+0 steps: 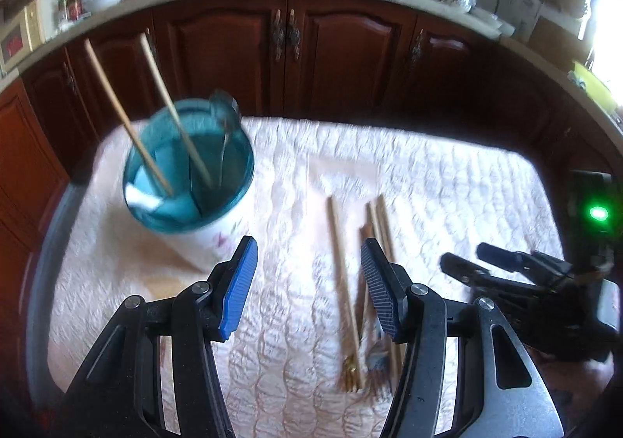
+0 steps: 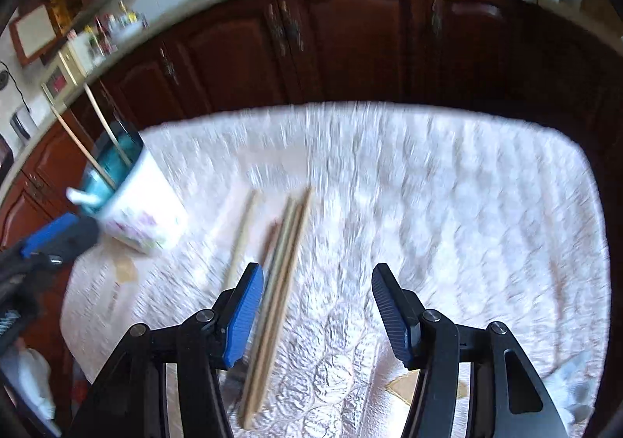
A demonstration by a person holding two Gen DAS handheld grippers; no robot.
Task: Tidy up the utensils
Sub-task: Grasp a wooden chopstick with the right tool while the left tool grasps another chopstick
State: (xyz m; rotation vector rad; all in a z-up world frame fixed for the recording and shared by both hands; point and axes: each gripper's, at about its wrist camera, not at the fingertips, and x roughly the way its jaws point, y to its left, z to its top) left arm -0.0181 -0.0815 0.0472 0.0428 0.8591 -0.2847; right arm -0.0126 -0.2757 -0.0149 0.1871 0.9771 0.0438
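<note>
Your right gripper (image 2: 317,305) and left gripper (image 1: 309,288) hang with jaws open, empty. Loose chopsticks (image 2: 272,305) lie just inside the right jaws' left pad; the holder (image 1: 189,173) stands beyond. Step: pickup. Next, centre, then close.

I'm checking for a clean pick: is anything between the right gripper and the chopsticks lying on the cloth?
Nothing visible. The right gripper is open above the chopsticks on the cloth, which lie just inside its left finger; only bare tablecloth lies around them.

Wooden chopsticks (image 1: 342,274), seemingly quilted cloth (image 1: 447,181)
</note>
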